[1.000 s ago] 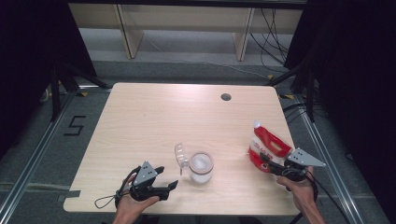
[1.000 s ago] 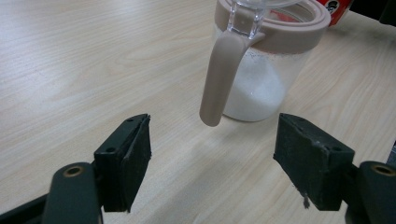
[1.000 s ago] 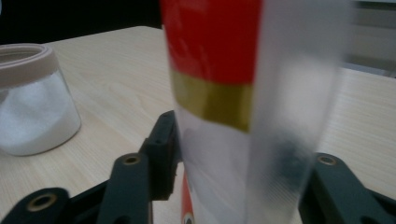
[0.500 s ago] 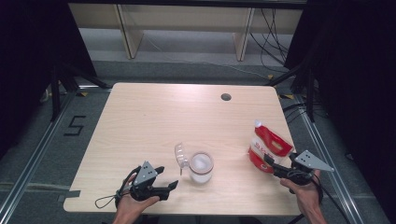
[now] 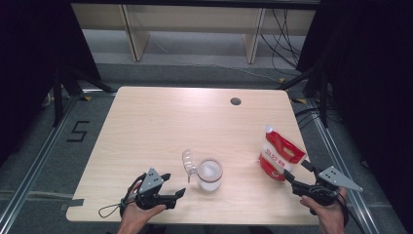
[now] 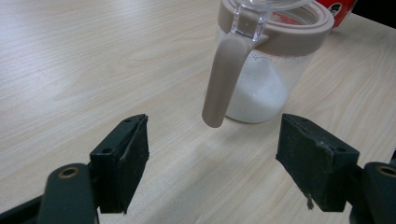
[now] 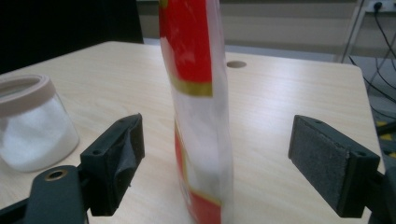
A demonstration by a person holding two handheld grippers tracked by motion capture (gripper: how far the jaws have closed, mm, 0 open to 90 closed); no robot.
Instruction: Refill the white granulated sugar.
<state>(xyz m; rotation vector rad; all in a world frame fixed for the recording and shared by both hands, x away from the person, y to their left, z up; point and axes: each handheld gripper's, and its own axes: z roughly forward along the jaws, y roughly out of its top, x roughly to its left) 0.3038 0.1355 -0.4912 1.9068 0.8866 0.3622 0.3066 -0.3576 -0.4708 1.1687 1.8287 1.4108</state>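
Resting near the tabletop's (image 5: pixel 146 112) front-left corner, the left gripper (image 5: pixel 176 187) gapes empty toward the jar (image 5: pixel 210 174) at mid-front. By the right edge, the right gripper (image 5: pixel 295 176), jaws just spread, straddles the upright pouch (image 5: pixel 280 154) untouched; back straight off so neither pad tips it.

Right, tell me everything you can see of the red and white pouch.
The pouch is a soft plastic stand-up bag, red with white panels, a gold band and print too small to read. It stands upright on the table near its right edge, right of the jar. The right gripper has just been opening; its jaws flank the pouch without touching it.
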